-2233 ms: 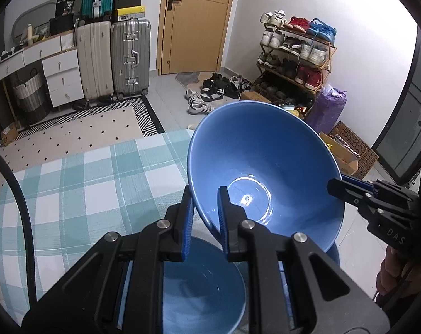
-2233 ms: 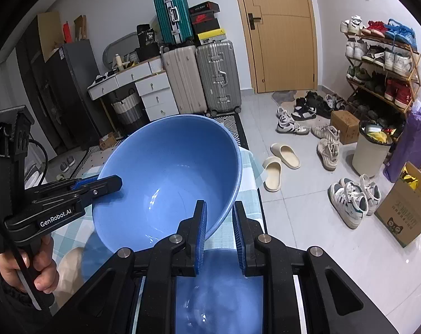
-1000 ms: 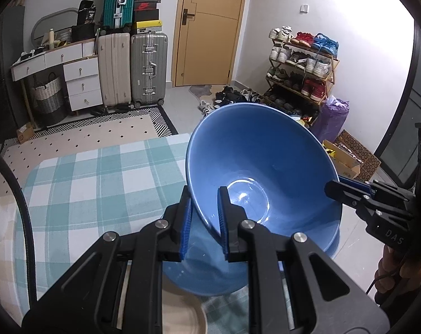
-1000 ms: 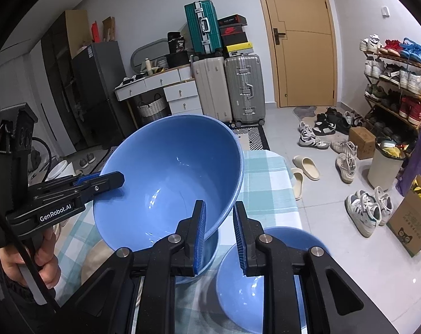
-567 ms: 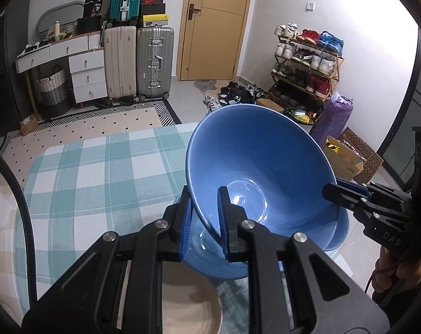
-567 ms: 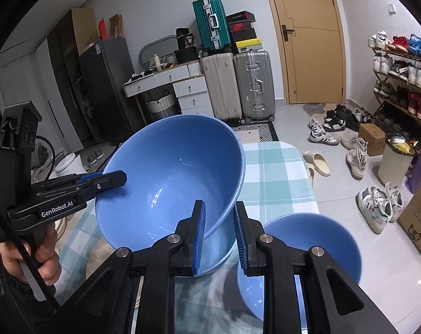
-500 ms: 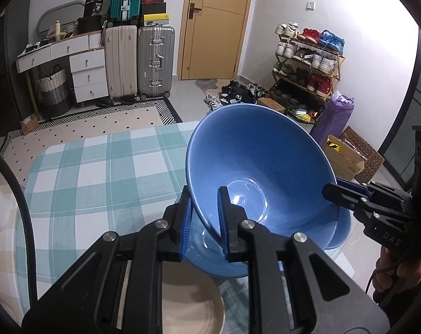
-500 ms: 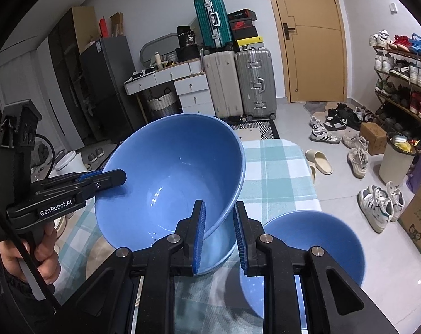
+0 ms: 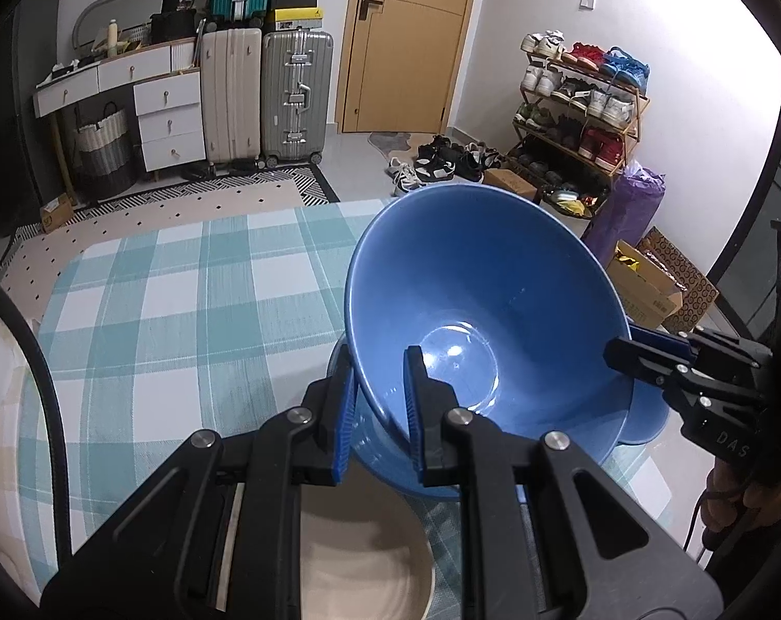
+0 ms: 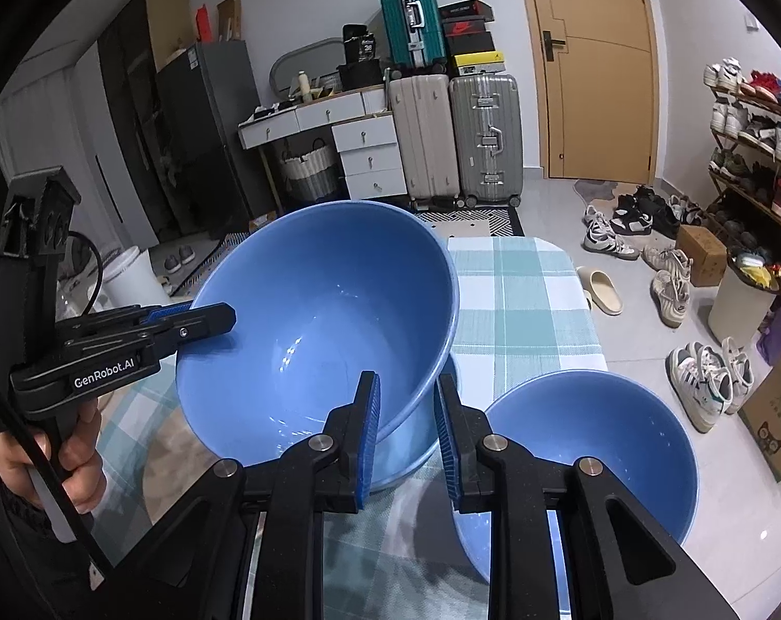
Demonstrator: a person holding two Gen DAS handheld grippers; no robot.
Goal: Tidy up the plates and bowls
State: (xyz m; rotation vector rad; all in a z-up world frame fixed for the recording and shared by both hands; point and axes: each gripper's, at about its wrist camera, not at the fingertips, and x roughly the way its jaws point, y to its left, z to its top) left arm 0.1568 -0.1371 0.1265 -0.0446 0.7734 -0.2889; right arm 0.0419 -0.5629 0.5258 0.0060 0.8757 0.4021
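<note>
Right gripper [image 10: 404,416] clamped on near rim of large blue bowl [image 10: 318,325]; blue pads either side of the wall, jaws nearly closed. Left gripper [image 10: 225,318] gripped the opposite rim from the left, held by a hand [image 10: 75,460]. Bowl tilted, opening toward camera, sitting just inside a lower blue bowl [image 10: 416,444] beneath it. Second blue bowl [image 10: 597,444] stood upright just to the right, apart from the pair. Tabletop [image 10: 524,310] covered in teal-and-white check cloth. Suitcases [image 10: 457,134] and door [image 10: 592,62] behind; shoes on floor at right.
</note>
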